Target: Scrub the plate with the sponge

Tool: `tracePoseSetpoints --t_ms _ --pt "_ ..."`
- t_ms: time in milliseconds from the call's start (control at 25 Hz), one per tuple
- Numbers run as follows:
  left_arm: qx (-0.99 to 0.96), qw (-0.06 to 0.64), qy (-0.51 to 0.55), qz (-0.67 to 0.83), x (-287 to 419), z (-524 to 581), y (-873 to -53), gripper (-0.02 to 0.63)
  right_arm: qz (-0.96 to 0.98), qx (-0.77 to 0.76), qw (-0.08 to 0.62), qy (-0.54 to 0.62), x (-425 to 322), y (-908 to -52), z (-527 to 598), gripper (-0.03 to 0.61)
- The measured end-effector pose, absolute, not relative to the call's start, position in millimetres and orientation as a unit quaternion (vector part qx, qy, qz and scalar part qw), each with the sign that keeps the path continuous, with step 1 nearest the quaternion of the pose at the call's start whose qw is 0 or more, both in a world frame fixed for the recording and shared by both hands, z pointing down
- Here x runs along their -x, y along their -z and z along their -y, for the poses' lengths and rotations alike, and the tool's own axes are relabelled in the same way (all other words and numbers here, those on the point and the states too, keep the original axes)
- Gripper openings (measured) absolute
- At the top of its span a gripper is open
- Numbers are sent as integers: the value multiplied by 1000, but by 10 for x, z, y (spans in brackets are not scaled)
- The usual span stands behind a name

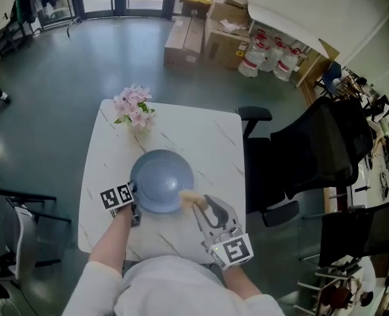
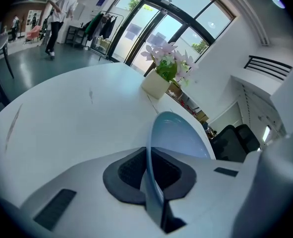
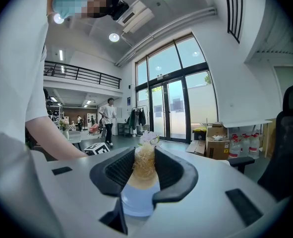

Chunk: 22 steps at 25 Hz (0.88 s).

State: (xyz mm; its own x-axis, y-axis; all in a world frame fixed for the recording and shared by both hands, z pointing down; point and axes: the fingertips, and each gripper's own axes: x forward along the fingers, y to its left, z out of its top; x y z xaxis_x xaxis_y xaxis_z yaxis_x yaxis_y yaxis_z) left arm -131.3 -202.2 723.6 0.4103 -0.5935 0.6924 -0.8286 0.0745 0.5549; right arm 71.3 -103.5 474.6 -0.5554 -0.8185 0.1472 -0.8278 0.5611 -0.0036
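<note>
Right claw (image 1: 196,203) pinches sponge (image 1: 188,197) seemingly touching plate (image 1: 160,175); left claw (image 1: 133,194) clamps its rim.

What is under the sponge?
The blue plate is under it. The right gripper holds the sponge over its edge, so that patch of plate is hidden.

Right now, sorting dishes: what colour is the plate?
The plate is blue-grey, clearest in the head view.

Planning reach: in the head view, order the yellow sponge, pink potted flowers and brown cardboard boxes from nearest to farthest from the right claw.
1. Yellow sponge: gripped in the right claw.
2. Pink potted flowers: far side of white marbled table.
3. Brown cardboard boxes: floor beyond it.
</note>
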Motion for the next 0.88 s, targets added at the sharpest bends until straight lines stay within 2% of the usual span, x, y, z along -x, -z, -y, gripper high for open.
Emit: tracePoseSetpoints --t_ms 600,640,680,880 --pt "-685 495 -128 518 1305 2027 -7223 48 886 -457 68 -35 -644 -4742 1045 132" --pt "-687 495 -124 518 1313 2030 -7218 74 887 -456 68 -34 -637 -4739 1050 132" --pt "-687 495 -120 518 1322 2035 -7212 134 887 -455 67 -34 -631 -4737 1057 132" --pt "-696 488 -106 516 1344 2054 -7140 186 887 -455 67 -33 -630 -4721 1075 132"
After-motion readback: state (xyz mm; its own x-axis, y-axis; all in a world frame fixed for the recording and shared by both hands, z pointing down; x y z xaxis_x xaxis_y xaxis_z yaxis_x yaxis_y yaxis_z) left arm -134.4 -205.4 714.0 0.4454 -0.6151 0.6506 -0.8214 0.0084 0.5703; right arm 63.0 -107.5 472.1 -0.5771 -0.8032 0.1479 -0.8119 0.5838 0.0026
